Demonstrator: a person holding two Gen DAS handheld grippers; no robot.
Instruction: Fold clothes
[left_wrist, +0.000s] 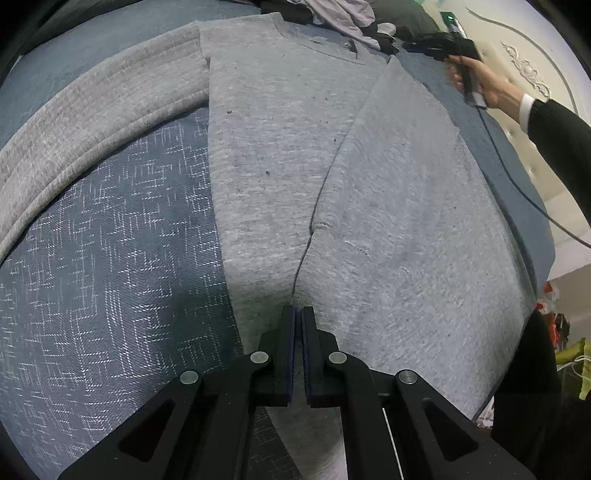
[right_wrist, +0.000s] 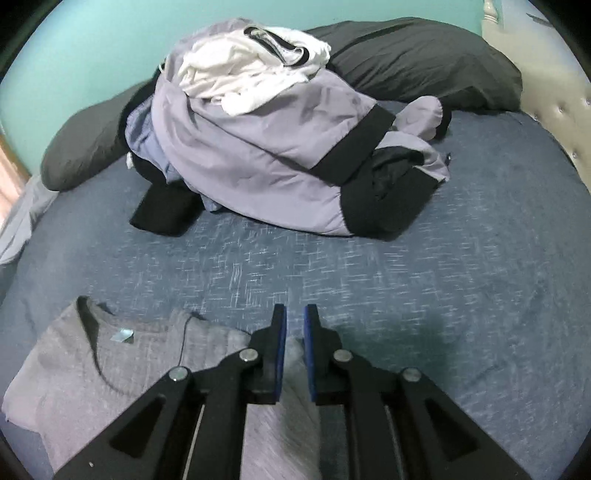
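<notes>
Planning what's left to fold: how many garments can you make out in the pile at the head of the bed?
3 at least: a white garment on top, a lavender-and-black jacket beneath, a black piece at the left foot. More may be buried.

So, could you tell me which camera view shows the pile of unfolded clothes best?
The right wrist view: the pile of unfolded clothes sits whole on the blue bed cover, lilac, black and white garments distinct. The left wrist view catches only a sliver of the pile at its top edge, beyond the grey sweatshirt.
</notes>
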